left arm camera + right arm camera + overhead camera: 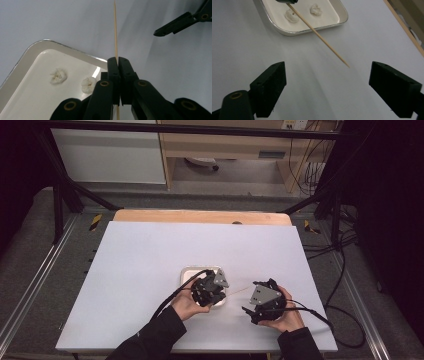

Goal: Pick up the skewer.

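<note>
A wooden skewer (pixel 115 30) is clamped in the left hand-held gripper (pixel 117 62) above the white desk (pixel 150 260), beside a white tray (pixel 287 31).

The skewer is pinched between the closed jaws of the left hand-held gripper and points away from it toward the right hand-held gripper (pixel 327 80), its tip hanging free over the bare desk. The jaws of the right hand-held gripper are held wide apart, with nothing pressed between them; the skewer tip is seen just ahead of the gap. Two small white puffy pieces (pixel 58 76) are seen lying apart on the floor of the tray. In the high view, the left hand-held gripper (pixel 220 292) is held over the tray's near edge, while the right one (pixel 252 297) is held over the desk to its right.
</note>
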The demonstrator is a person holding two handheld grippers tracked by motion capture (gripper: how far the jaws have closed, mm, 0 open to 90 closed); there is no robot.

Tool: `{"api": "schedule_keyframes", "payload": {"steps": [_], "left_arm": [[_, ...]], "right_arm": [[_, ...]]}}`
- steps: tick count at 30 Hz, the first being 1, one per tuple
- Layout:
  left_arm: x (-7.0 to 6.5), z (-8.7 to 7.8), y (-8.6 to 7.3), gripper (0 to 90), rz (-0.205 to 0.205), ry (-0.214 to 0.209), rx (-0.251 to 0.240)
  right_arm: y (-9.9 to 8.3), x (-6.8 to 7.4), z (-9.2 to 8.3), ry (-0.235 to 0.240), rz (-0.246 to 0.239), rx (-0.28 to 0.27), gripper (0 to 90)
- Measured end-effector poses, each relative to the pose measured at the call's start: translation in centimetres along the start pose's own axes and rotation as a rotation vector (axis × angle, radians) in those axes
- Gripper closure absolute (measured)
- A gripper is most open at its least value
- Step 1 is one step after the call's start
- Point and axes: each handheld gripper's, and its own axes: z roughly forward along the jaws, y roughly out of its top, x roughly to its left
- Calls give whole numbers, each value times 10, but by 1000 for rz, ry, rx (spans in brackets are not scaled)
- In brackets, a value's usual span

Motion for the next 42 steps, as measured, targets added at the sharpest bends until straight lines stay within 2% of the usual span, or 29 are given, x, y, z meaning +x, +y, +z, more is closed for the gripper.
{"api": "schedule_keyframes", "payload": {"steps": [1, 2, 3, 6, 7, 8, 11, 15, 28, 36, 42], "left_arm": [[-1, 1, 1, 885, 1, -5, 3], [-2, 3, 2, 885, 4, -9, 6], [-3, 4, 3, 885, 10, -11, 13], [-5, 7, 6, 885, 21, -18, 19], [-6, 8, 7, 885, 24, -20, 22], [-6, 8, 8, 885, 30, -22, 26], [-9, 11, 11, 885, 41, -21, 34], [-12, 13, 14, 885, 51, -30, 32], [-18, 18, 17, 885, 87, -51, 52], [-20, 19, 16, 885, 102, -57, 66], [-21, 20, 15, 885, 104, -61, 72]], "right_arm": [[0, 0, 0, -1, -12, -1, 179], [-1, 1, 1, 1, -45, 0, 204], [-1, 1, 1, 1, -45, 0, 204], [-1, 1, 1, 4, -81, -2, 249], [-2, 2, 2, 10, -106, -3, 288], [-2, 2, 2, 10, -106, -3, 288], [-2, 3, 3, 15, -171, 7, 375], [-3, 5, 7, 28, -227, 18, 460], [-4, 11, 14, 58, -413, 41, 690], [-4, 13, 14, 79, -483, 50, 802], [-4, 12, 14, 84, -499, 52, 841]]}}
